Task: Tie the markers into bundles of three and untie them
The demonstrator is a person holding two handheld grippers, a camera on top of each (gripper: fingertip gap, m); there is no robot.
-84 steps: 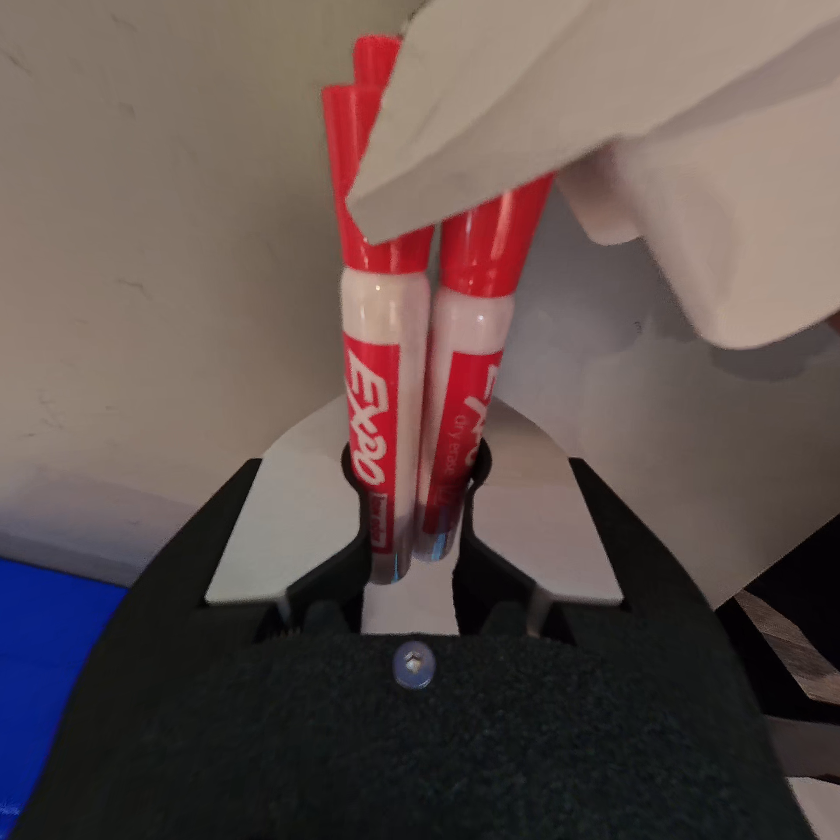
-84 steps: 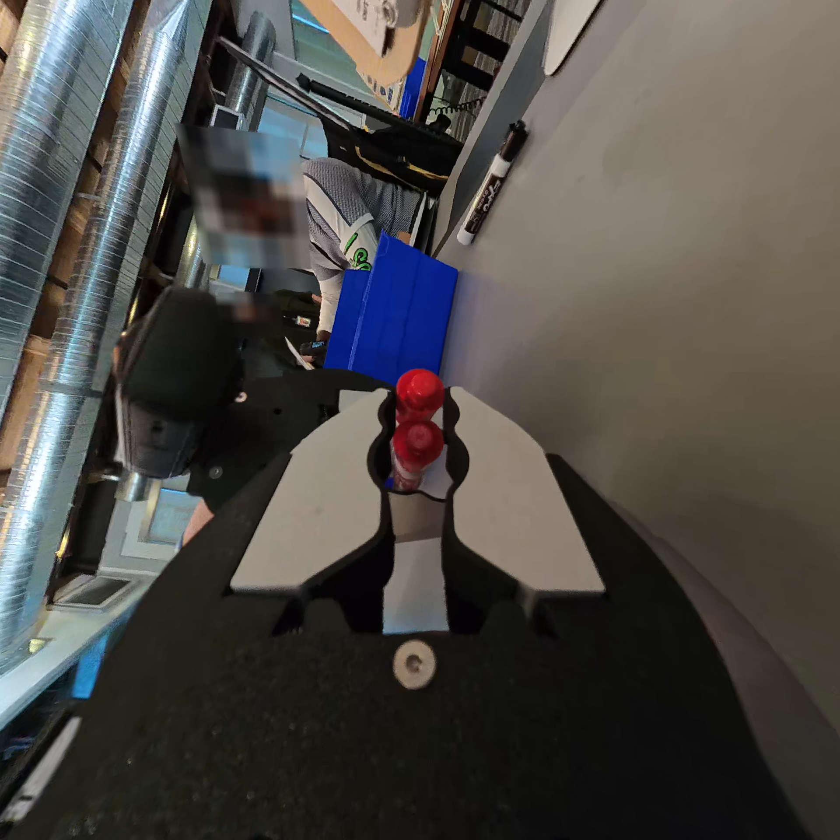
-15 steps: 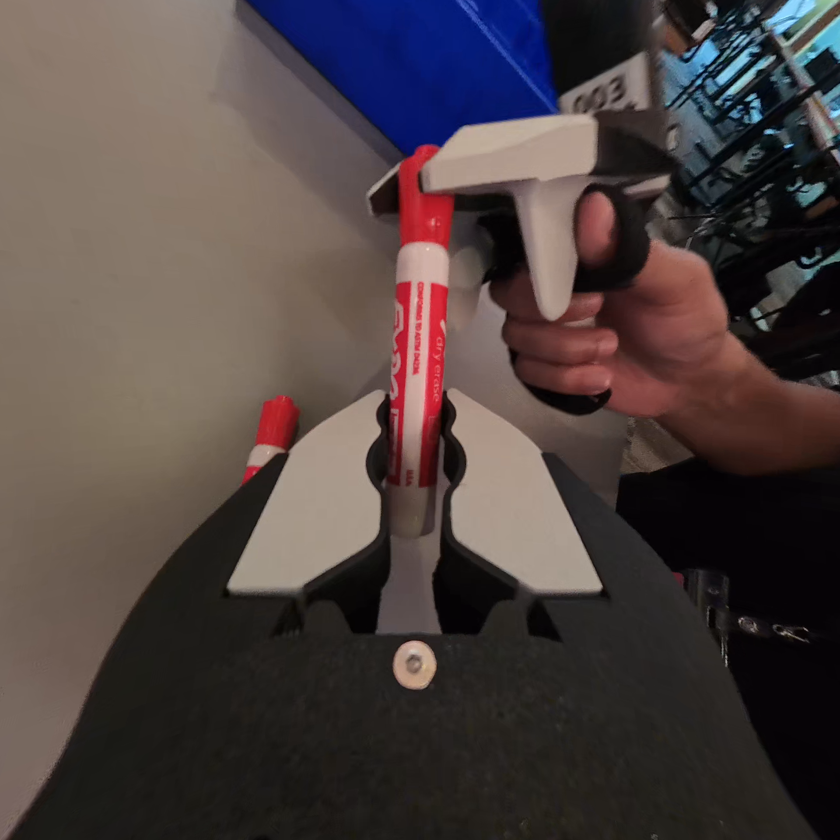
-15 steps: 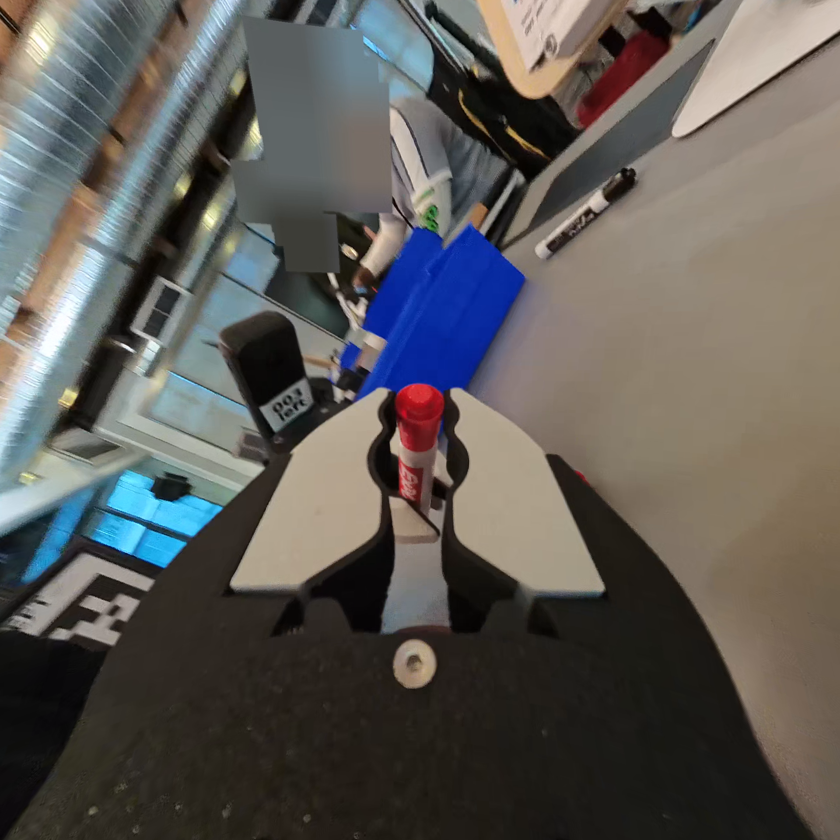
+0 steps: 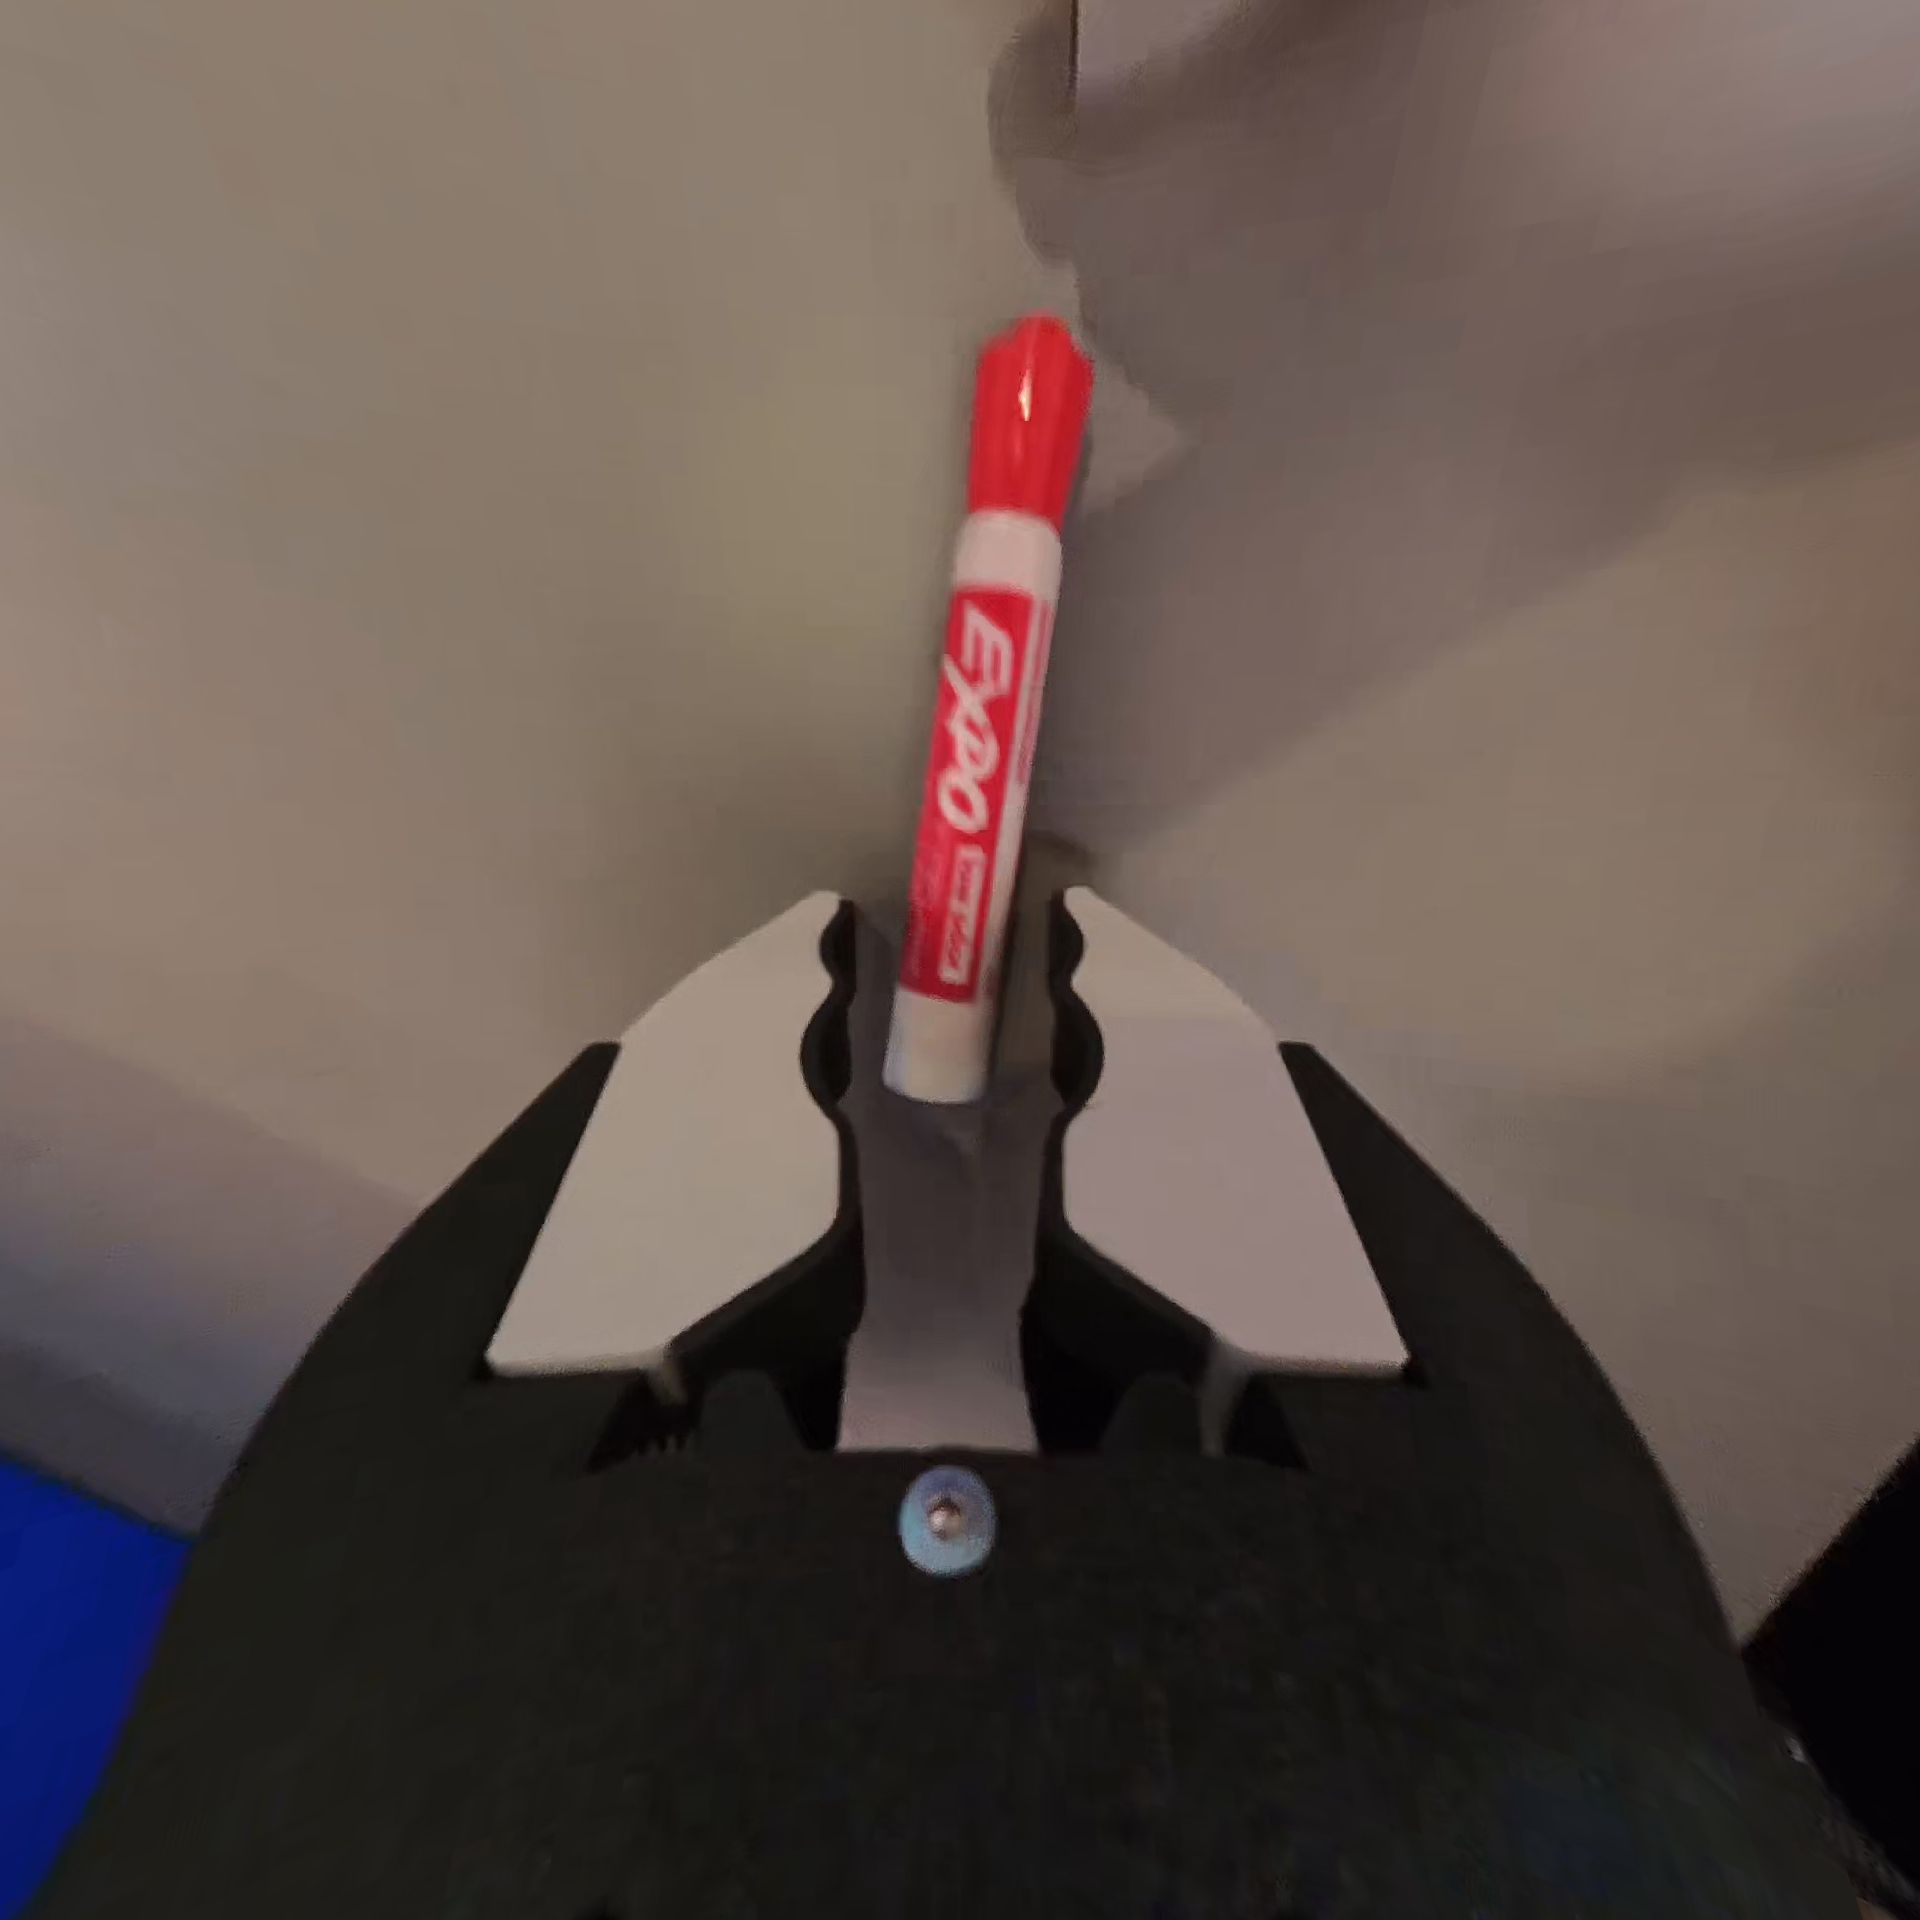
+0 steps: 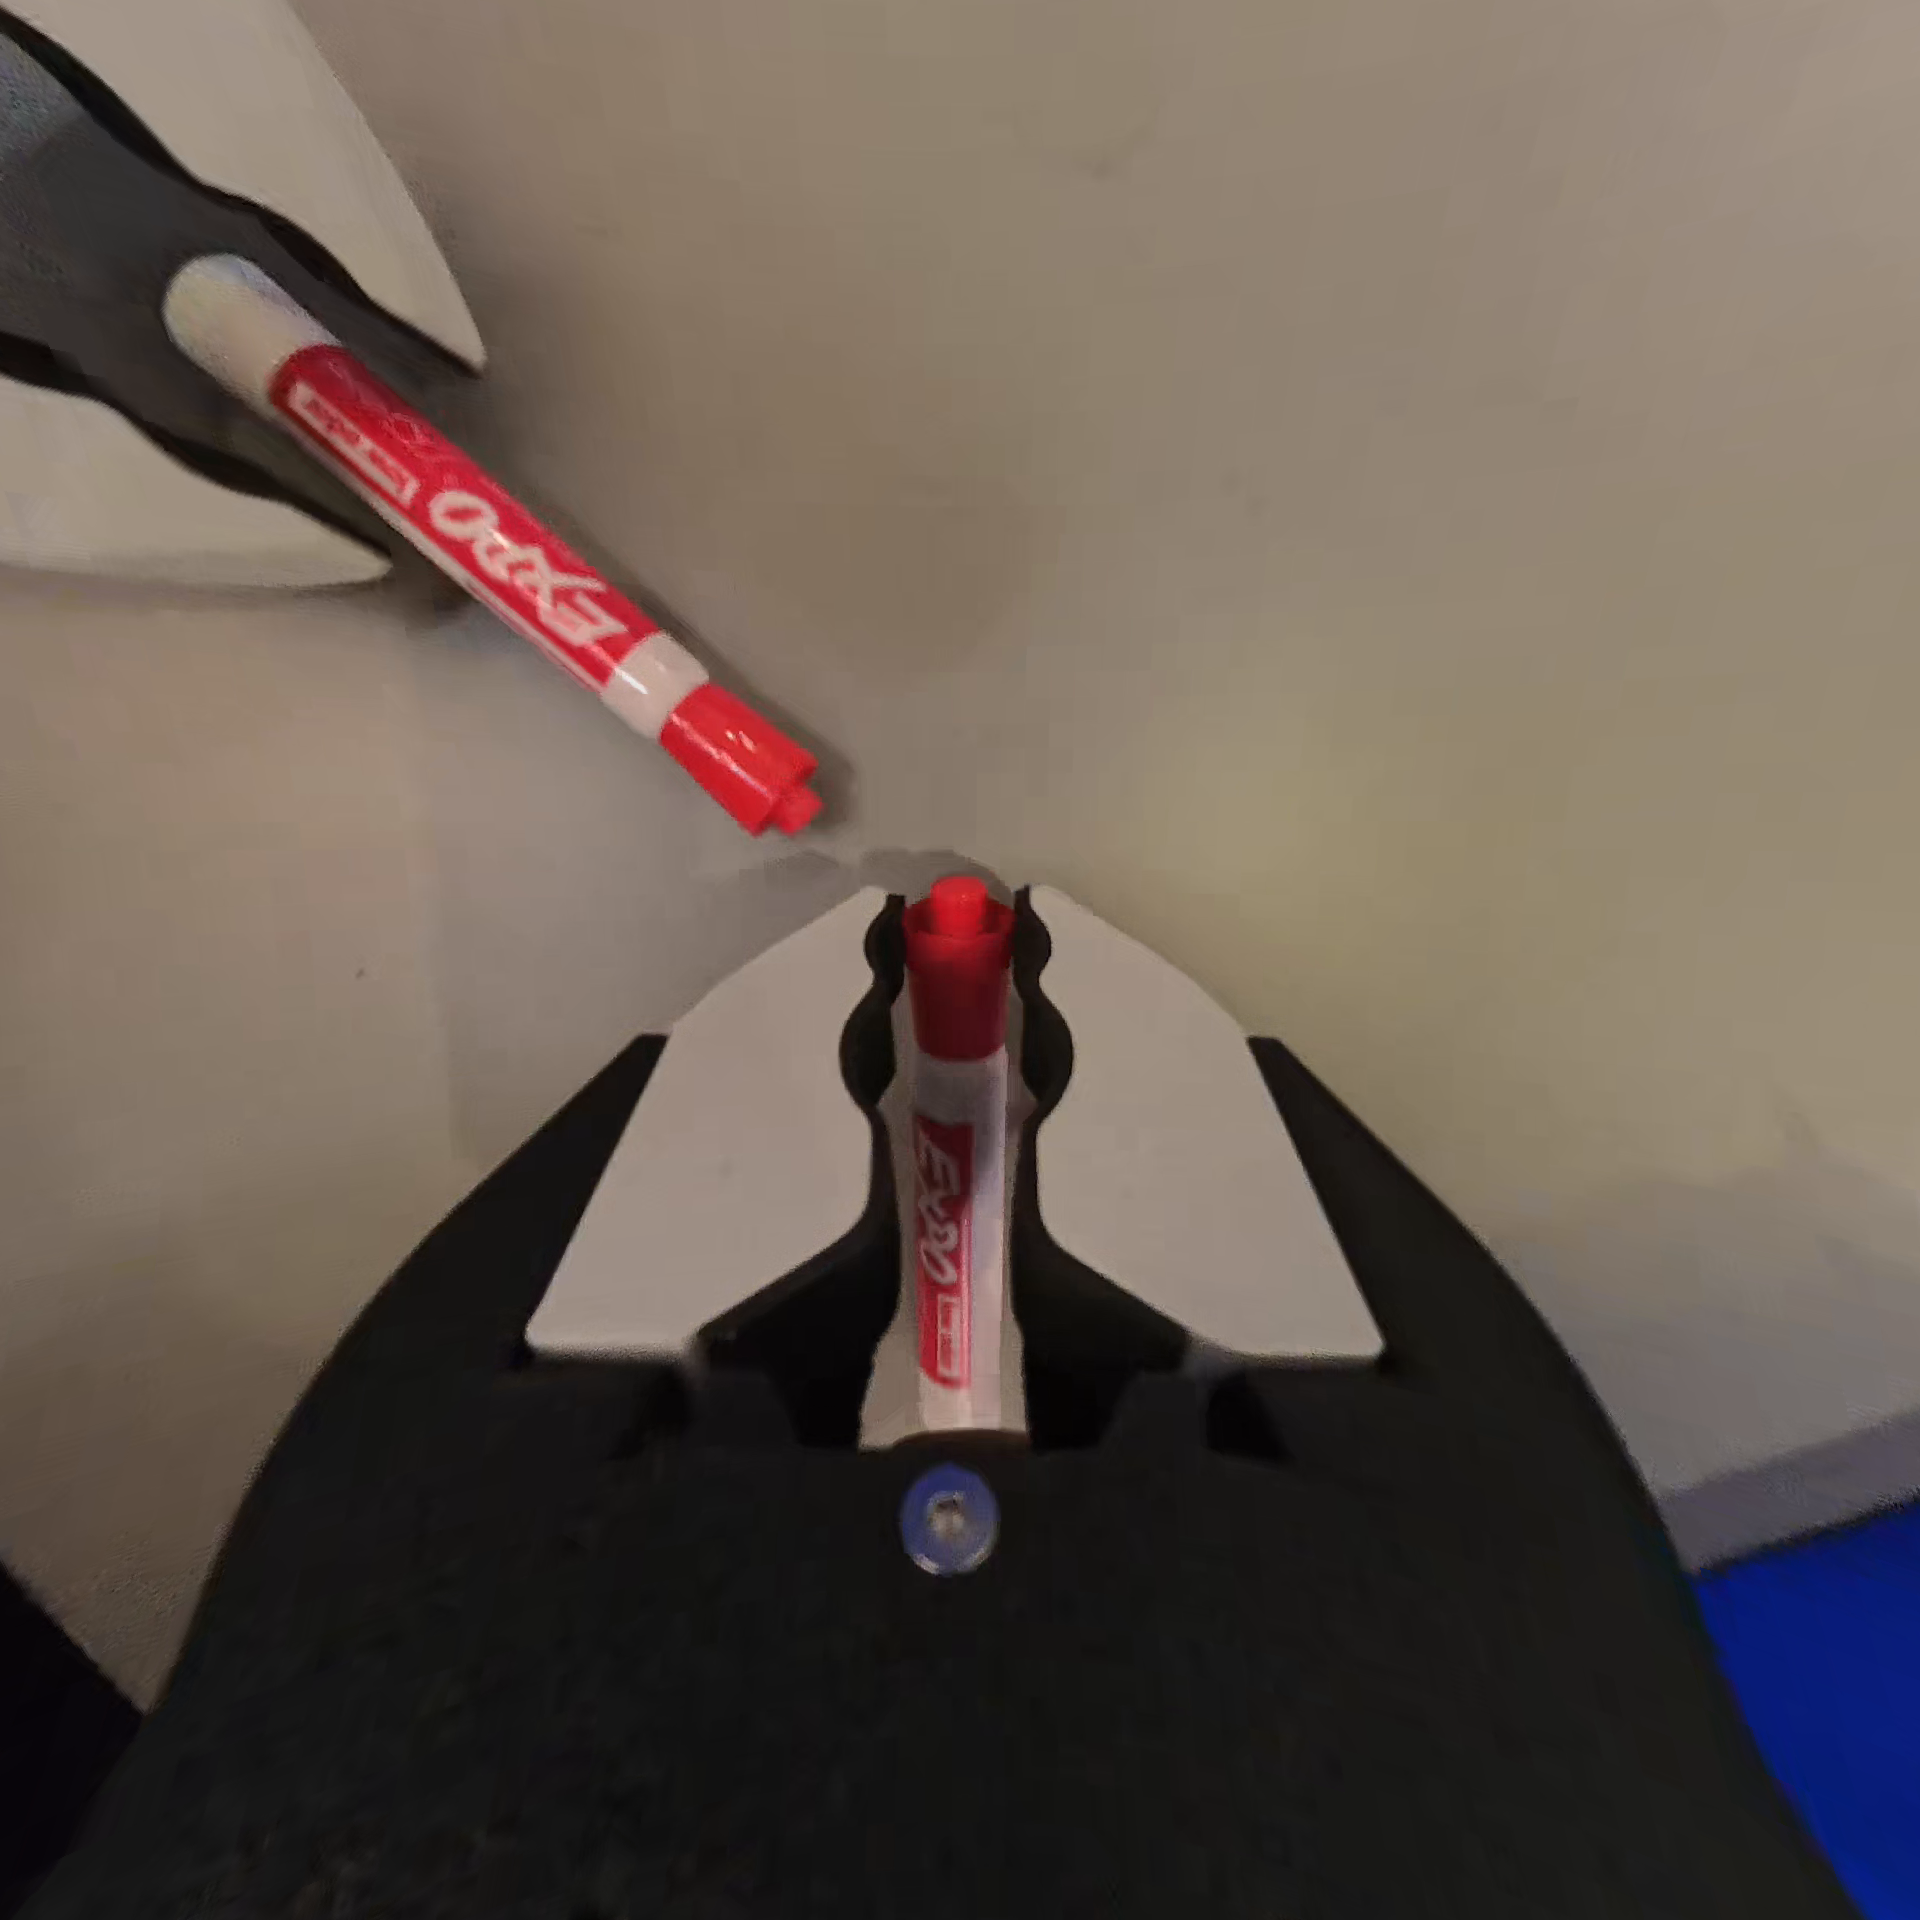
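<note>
A red marker with a white barrel lies on the grey table, cap pointing away. Its rear end sits between the fingers of my left gripper, which is open with a gap on both sides. The same marker and the left gripper show at the top left of the right wrist view. My right gripper is shut on a second red marker, which lies lengthwise between its fingers, cap forward, close above the table. The two caps are near each other but apart.
A blue block edges the table at the lower left of the left wrist view and the lower right of the right wrist view. A blurred pale shape, probably the right gripper, fills the upper right of the left wrist view. Spacing between my two grippers at the tips: around 12 centimetres.
Both grippers have swung down toward the table. My left gripper has opened and its marker now lies loose between its fingers. My right gripper has come off that marker's cap and holds another marker lengthwise.
</note>
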